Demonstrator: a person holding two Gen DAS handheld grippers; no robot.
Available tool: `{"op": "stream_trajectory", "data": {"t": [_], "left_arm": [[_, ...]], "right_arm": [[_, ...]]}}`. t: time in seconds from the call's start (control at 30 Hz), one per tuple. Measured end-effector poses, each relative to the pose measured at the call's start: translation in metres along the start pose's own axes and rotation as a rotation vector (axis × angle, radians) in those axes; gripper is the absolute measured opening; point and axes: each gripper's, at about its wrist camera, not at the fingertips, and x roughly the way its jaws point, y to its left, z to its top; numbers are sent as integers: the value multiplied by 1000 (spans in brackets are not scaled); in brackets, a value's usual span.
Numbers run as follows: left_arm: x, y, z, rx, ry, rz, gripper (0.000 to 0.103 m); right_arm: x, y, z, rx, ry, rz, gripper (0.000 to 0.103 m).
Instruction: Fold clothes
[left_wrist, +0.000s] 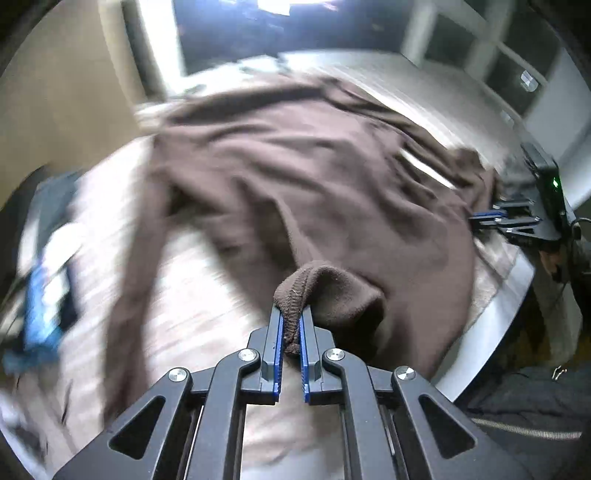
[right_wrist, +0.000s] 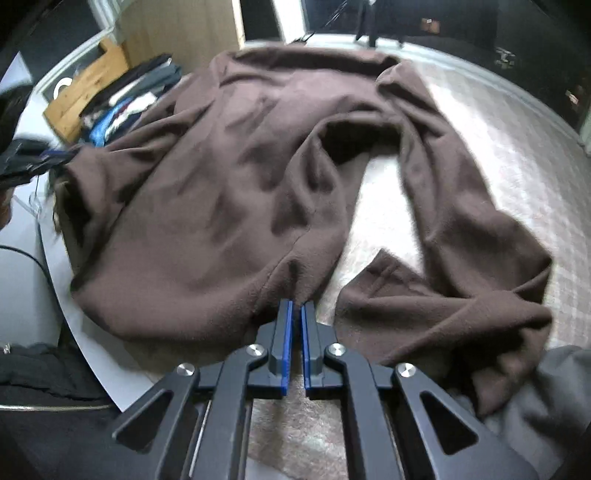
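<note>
A: Where does the brown garment (right_wrist: 229, 177) lie?
B: Spread on the table (right_wrist: 498, 147), ahead of both grippers.
A: Grip states?
B: Left gripper (left_wrist: 291, 314) pinches a ribbed edge; right gripper (right_wrist: 297, 308) is pressed onto the near hem.

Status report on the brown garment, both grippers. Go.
Left gripper shut on brown garment ribbed edge, lifted. Right gripper shut on its near edge. Sleeve sprawled right; nothing blocking.
</note>
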Motion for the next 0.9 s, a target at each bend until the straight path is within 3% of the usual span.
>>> {"op": "stream_trajectory", "data": {"t": [0.07,0.17,0.27,0.33,0.47,0.67,0.77,0.83,0.9], "left_arm": [[-22,36,-26,-72,-19,62,7],[-9,75,-71,-175,58,89,8],[21,80,-98,-144,165,121,8],[31,76,-103,-114,190,116,12],[19,74,-105,-72,154,74,15],[23,85,-99,-46,160,66,16],[32,83,-96,-17,166,65,27],[39,80,-93,8,170,71,29],[43,77,-89,11,164,39,29]], "right_arm": [[-18,-3,7,75,-57,35,5],[-29,-11,12,163,-76,35,8],[-33,-14,8,188,-47,-21,20],[-31,-8,0,171,-14,-55,22],[-23,18,-17,60,41,-97,41],[10,54,-34,-80,83,-106,42],[20,58,-32,-125,72,-117,45],[23,61,-28,-156,56,-125,51],[27,65,-23,-188,37,-110,51]]}}
